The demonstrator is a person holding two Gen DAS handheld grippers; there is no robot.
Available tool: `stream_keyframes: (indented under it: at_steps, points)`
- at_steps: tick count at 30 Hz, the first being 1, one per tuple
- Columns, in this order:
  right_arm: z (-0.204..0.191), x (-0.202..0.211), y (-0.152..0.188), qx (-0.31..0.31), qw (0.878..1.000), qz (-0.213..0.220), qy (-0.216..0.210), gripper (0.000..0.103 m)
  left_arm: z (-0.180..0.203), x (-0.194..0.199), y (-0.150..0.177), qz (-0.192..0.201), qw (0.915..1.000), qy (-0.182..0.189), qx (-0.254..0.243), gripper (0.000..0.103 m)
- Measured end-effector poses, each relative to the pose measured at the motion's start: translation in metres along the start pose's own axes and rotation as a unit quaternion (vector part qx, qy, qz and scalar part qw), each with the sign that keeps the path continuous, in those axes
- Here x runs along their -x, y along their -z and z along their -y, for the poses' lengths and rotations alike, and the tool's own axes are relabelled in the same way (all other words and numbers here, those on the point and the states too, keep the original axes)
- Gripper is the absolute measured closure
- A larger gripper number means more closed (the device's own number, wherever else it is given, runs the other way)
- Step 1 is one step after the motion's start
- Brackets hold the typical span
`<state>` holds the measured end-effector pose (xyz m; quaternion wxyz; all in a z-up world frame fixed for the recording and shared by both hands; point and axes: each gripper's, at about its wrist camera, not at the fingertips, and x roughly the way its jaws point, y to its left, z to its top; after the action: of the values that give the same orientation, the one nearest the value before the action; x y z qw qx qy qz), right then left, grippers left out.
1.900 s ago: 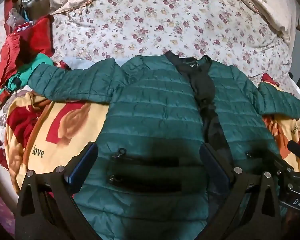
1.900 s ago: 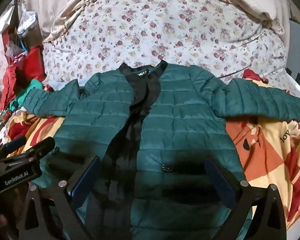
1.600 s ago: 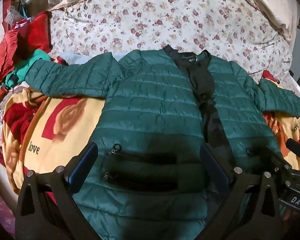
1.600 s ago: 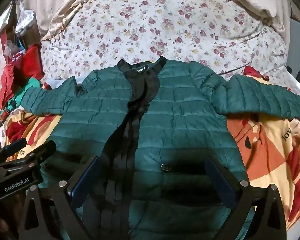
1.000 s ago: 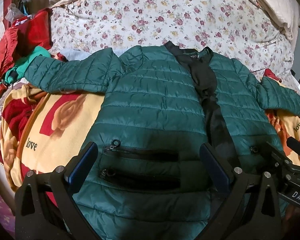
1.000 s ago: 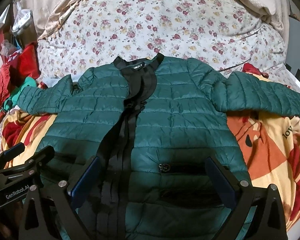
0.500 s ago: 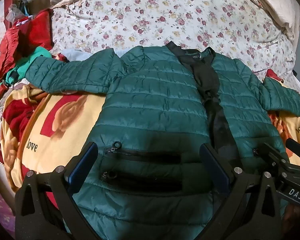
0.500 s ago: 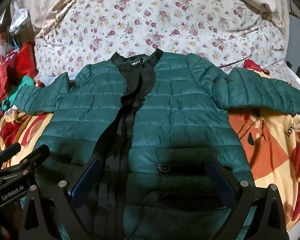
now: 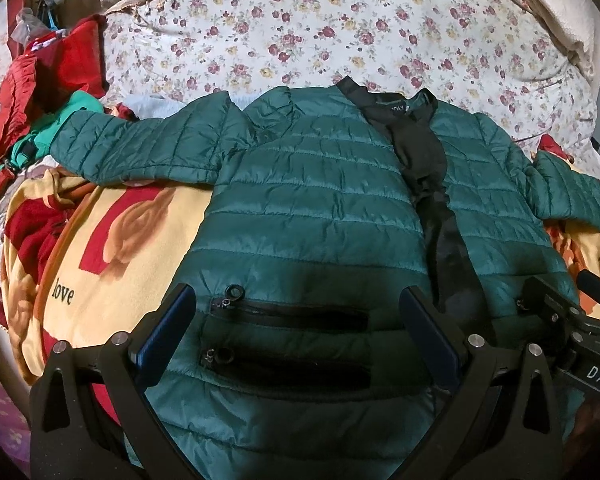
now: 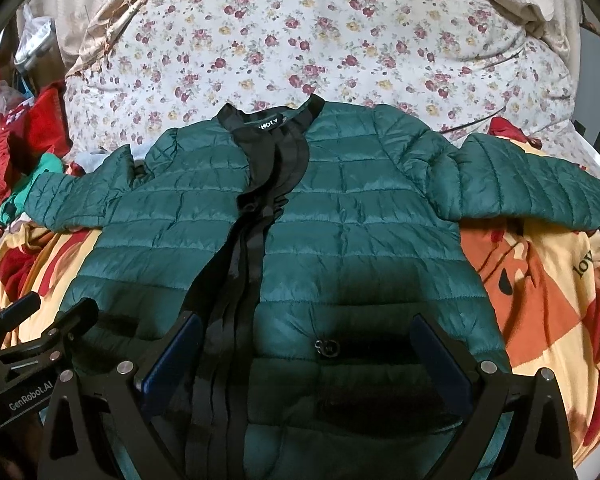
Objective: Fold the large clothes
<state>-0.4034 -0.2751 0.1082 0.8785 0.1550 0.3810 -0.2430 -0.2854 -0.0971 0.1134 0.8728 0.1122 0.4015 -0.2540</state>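
A dark green quilted jacket (image 9: 316, 204) lies flat on the bed, front up, both sleeves spread out, with a black placket down the middle. It also shows in the right wrist view (image 10: 364, 216). My left gripper (image 9: 298, 332) is open and empty, hovering over the jacket's lower left panel above two zip pockets. My right gripper (image 10: 306, 356) is open and empty over the lower right panel, near a snap button (image 10: 327, 347). The right gripper's body shows at the right edge of the left wrist view (image 9: 572, 340).
A yellow and red blanket (image 9: 112, 256) with "love" printed lies under the jacket, also seen on the right side (image 10: 548, 304). A floral quilt (image 10: 320, 40) covers the bed behind. Red and teal clothes (image 9: 40, 92) are piled at the far left.
Both grippers have drifted slightly over the jacket's lower hem, staying open. The jacket has not moved.
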Motion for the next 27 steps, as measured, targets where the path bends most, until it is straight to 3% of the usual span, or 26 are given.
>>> stream_keyframes:
  at_steps: [27]
  points:
    - [-0.001, -0.016, -0.003, 0.001, 1.000, -0.006, 0.007, 0.000, -0.004, -0.014, -0.001, -0.002, 0.9999, -0.010, -0.003, 0.001]
